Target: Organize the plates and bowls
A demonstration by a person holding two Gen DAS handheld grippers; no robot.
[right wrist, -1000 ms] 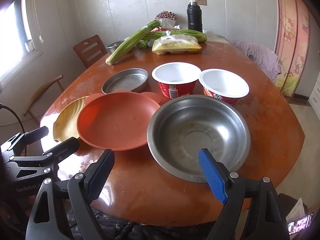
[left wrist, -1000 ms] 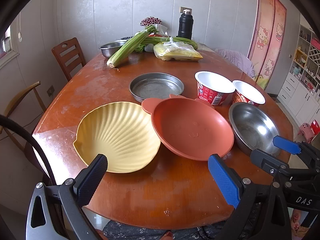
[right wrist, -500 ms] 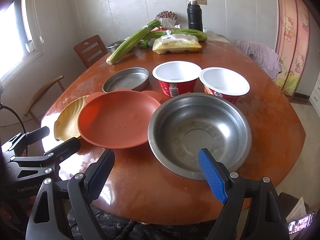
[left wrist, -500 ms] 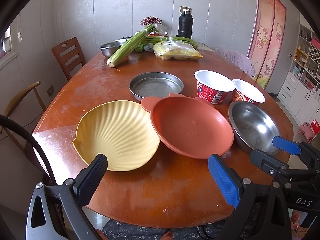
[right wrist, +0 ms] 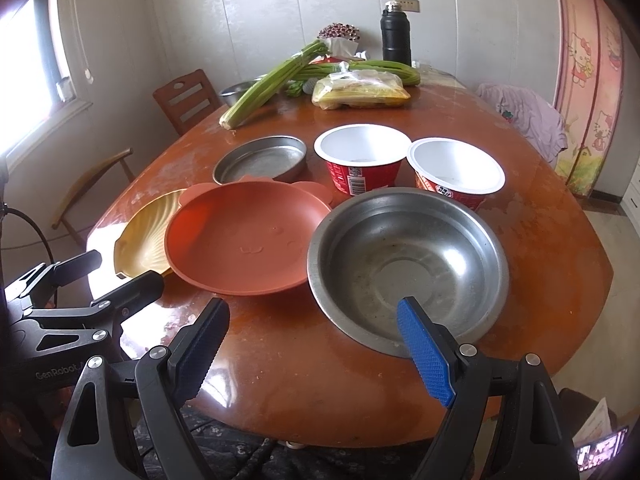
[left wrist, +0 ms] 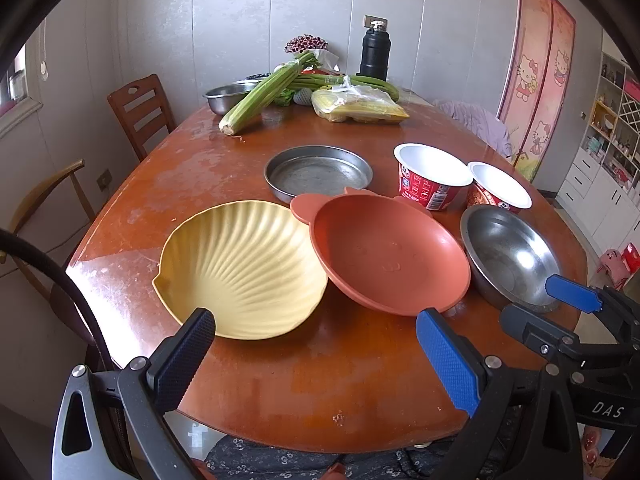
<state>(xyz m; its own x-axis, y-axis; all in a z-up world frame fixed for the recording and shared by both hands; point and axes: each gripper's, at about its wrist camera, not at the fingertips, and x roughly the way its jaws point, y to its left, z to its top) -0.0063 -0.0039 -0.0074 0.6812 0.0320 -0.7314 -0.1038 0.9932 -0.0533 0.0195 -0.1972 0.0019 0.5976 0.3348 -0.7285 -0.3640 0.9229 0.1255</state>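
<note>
Plates lie mid-frame on the surface (left wrist: 360,368): a yellow shell plate (left wrist: 244,268) with an orange plate (left wrist: 384,256) tilted on its edge, a steel bowl (right wrist: 404,260) just beside. Plastic ones likely handle light and stiff; steel likely slick. Rims look like the best hold. Left gripper (left wrist: 316,356) and right gripper (right wrist: 316,344) both hang apart, empty, at the near edge. Only the right view shows the bowl whole; the left shows the shell plate whole.

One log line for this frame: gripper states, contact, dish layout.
left gripper: open | right gripper: open | contact: none | orange plate overlaps yellow shell plate | steel bowl nearest right
</note>
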